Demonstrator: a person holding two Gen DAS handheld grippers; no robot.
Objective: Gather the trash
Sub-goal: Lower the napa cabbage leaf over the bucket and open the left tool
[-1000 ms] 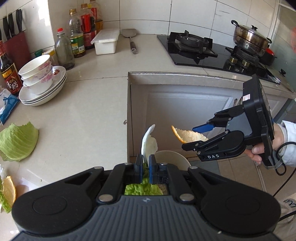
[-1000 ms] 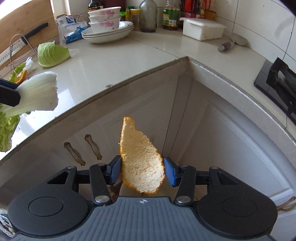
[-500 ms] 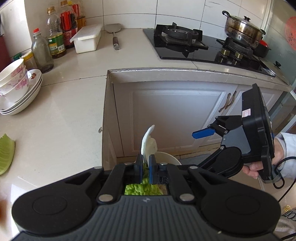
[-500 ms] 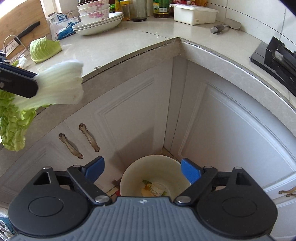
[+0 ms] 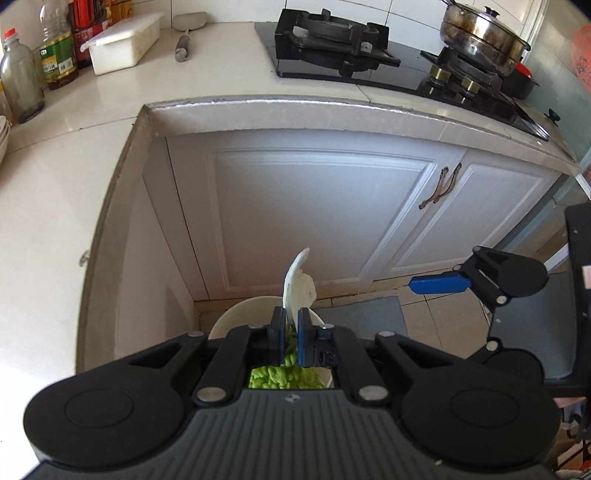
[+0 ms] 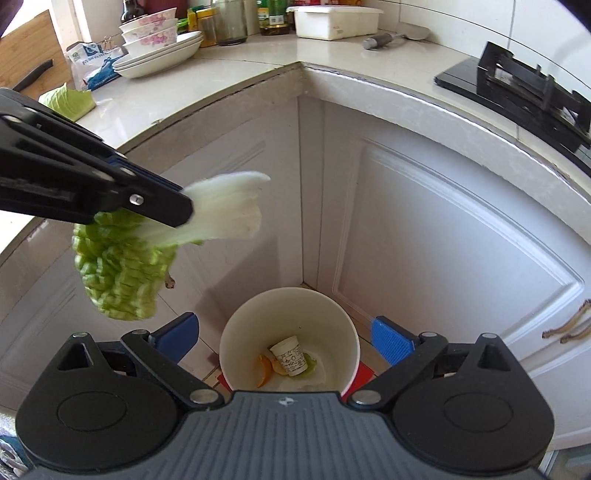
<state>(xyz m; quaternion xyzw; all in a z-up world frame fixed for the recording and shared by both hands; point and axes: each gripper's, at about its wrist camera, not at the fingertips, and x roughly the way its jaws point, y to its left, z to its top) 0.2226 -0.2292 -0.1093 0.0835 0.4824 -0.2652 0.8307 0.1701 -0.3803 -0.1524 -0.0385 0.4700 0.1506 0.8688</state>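
Note:
My left gripper (image 5: 290, 321) is shut on a cabbage leaf (image 5: 299, 284) with a white stem and a green frilly end. From the right wrist view the leaf (image 6: 229, 210) hangs from the left gripper (image 6: 184, 212), up and to the left of the white trash bin (image 6: 240, 332). The bin (image 5: 236, 317) stands on the floor in the cabinet corner. It holds an orange peel (image 6: 264, 369), a paper cup (image 6: 290, 356) and leaf scraps. My right gripper (image 6: 284, 334) hovers over the bin, its jaws opening wide with nothing between them. One of its blue pads (image 5: 439, 284) shows in the left wrist view.
The L-shaped counter edge (image 5: 332, 107) overhangs white cabinet doors with handles (image 5: 439, 188). On the counter are a stack of bowls (image 6: 159, 44), a cabbage piece (image 6: 68, 103), a white box (image 5: 122, 40), bottles, a gas stove (image 5: 332, 40) and a steel pot (image 5: 484, 33).
The right gripper opened and let go of the orange peel, which now lies in the bin. The left gripper carried the leaf off the counter, down toward the bin.

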